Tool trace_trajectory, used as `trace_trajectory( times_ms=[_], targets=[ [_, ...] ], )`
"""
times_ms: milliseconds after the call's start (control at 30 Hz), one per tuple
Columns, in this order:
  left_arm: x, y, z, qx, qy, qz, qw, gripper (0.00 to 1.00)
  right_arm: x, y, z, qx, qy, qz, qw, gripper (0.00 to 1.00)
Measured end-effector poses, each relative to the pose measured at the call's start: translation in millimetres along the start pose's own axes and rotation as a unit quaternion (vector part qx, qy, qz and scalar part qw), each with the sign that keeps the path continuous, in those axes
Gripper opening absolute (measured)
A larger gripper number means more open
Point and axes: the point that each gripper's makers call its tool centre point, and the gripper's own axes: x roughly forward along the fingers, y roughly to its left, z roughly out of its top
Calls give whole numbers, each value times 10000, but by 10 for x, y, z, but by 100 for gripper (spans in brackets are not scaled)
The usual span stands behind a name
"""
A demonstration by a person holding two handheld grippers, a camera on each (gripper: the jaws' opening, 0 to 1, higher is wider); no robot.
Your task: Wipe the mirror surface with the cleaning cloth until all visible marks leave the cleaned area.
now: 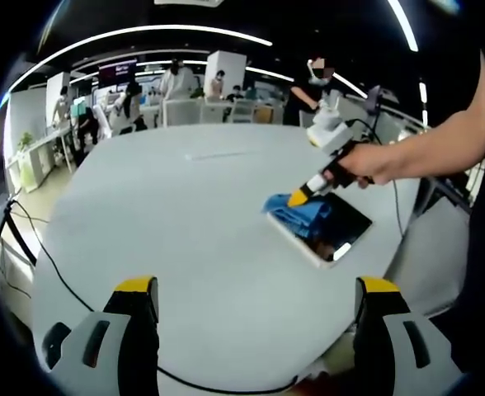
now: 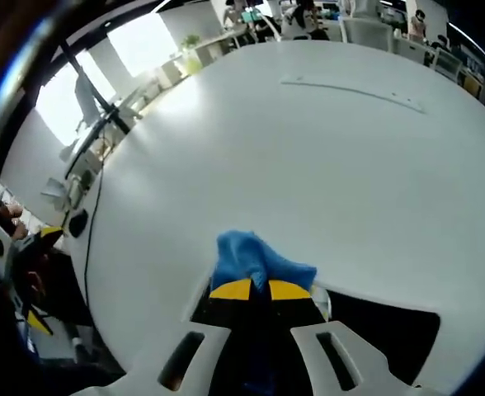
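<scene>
Two hand-held grippers: the right hand-held gripper [image 2: 260, 289] pinches the blue cleaning cloth [image 2: 255, 261] onto the mirror's [image 1: 341, 231] far-left corner; the left hand-held gripper [image 1: 259, 290] hangs spread above the white worktop [image 1: 185, 214]. Unheld (nothing steadies it), the mirror could skid off the right edge.

Count on record: one round white table [image 1: 185, 214]; one mirror [image 1: 329, 227] lying on it; one blue cleaning cloth [image 1: 300, 210] on the mirror. Two grippers: the left gripper [image 1: 257, 301] and the right gripper [image 1: 302, 195]. One black cable [image 1: 53, 264] along the table edge. Several people stand in the background, number unclear.
</scene>
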Motion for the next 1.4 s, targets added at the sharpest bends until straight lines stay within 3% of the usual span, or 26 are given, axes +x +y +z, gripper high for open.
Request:
trace_trajectory(
  times_ms=[700,1400],
  targets=[
    [9,-63,31,37,3,61,10000,100,-25,-50,-34,-168,-41,-61,9998,0],
    [-87,-92,8,111,37,126,9999,100,-90,47,-216,-236,-29,-139,9996,0]
  ],
)
